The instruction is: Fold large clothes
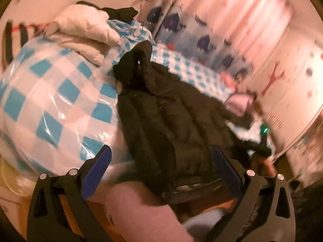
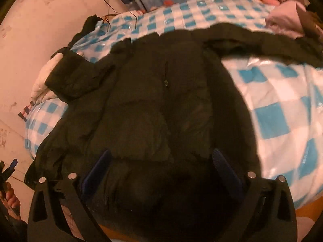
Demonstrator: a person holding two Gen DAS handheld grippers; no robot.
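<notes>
A large black puffer jacket [image 2: 157, 104] lies spread on a bed with a blue-and-white checked cover [image 2: 278, 109], front up, zipper down the middle, one sleeve out to the left and one along the top right. In the left wrist view the jacket [image 1: 173, 121] lies ahead, its hem near my fingers and one sleeve standing up. My left gripper [image 1: 161, 161] is open, its blue pads either side of the hem. My right gripper [image 2: 161, 161] is open just above the lower part of the jacket. Neither grips cloth.
A white quilted garment [image 1: 84, 30] lies at the head of the bed by the wall. Pink clothes [image 2: 286, 18] sit at the far right. A curtain and whale-print fabric [image 1: 201, 38] hang behind. The bed's wooden edge [image 2: 306, 211] is close below.
</notes>
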